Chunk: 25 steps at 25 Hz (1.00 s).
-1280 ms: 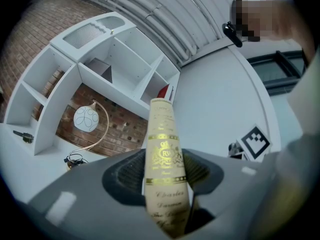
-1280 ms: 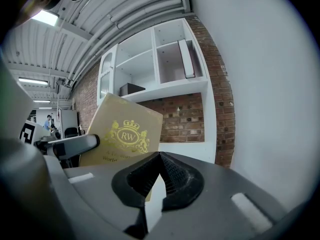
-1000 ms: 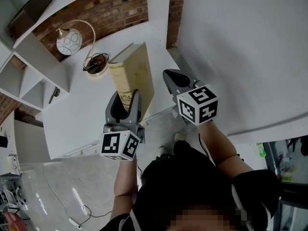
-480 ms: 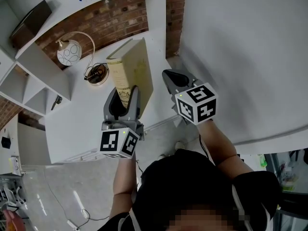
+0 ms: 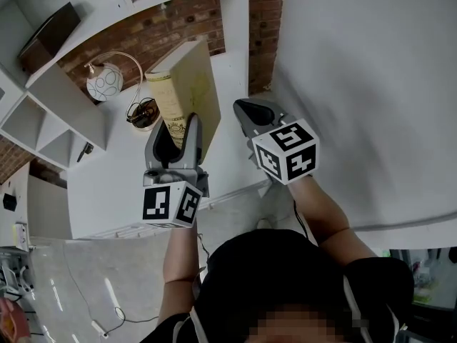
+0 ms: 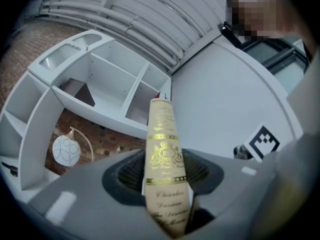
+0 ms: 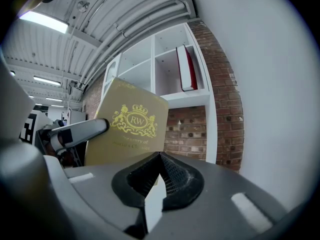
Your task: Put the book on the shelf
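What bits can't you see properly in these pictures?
- Left gripper view: the book spine's lowest words are blurred and partly behind the left hand-held gripper.
- Right gripper view: print under the cover's crest is too small.
- Head view: the small dark thing on the desk is too small to name.

The book (image 5: pixel 187 84) stands on end between the jaws of the left tongs (image 5: pixel 178 131), above the surface (image 5: pixel 107 184). The right tongs (image 5: pixel 253 113) hang just right of it, apart from it. A lamp (image 5: pixel 104 84) sits on the surface left of the book, before the brick wall (image 5: pixel 171 20). The shelf (image 5: pixel 43 113) stands left of the lamp. A second book (image 7: pixel 186 68) stands in one upper compartment.
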Motion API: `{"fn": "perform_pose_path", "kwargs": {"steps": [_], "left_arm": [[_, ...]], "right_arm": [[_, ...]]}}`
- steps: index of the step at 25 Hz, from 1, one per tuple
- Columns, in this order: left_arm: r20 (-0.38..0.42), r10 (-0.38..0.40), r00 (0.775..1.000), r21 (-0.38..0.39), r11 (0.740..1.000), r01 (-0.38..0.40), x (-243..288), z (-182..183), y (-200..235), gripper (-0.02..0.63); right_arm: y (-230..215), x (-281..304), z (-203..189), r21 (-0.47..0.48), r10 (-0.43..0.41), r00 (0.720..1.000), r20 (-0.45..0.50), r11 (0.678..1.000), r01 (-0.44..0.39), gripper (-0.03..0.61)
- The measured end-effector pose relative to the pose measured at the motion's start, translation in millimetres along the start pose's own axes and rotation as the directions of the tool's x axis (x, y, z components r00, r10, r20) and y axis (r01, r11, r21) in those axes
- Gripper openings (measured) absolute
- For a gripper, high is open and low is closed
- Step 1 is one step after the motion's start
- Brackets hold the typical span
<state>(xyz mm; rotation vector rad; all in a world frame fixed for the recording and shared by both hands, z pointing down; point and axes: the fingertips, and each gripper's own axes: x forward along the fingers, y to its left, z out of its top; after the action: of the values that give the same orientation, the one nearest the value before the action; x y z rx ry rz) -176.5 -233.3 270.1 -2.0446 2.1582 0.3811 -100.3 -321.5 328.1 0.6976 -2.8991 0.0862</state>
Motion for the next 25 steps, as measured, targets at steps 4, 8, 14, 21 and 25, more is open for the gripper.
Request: {"fn": "perform_pose_path", "kwargs": {"steps": [4,8,14,21,25], "left_arm": [[0.017,0.018,1.000,0.045,0.999,-0.019,13,10,1,0.206],[0.036,0.042,0.998,0.079,0.996,-0.045,25,18,6,0.206],[0.091,0.056,0.994,0.123,0.990,-0.067,44,36,8,0.206],[0.191,0.062,0.980,0.182,0.979,-0.097,63,76,11,0.206],[0.227,0.063,0.972,0.197,0.974,-0.109,75,91,10,0.206]], "right_arm": [[-13,8,9,0.004,0.005,1.000,0.017,1.000,-0.005,-0.005],[-26,16,23,0.015,0.007,0.999,0.041,1.000,-0.008,-0.005],[-26,29,39,-0.004,0.039,0.998,0.059,0.999,-0.039,-0.005],[-26,43,57,-0.009,0.069,0.993,0.096,0.998,-0.069,-0.005],[-29,48,66,-0.017,0.076,0.991,0.113,0.997,-0.074,-0.005]]}}
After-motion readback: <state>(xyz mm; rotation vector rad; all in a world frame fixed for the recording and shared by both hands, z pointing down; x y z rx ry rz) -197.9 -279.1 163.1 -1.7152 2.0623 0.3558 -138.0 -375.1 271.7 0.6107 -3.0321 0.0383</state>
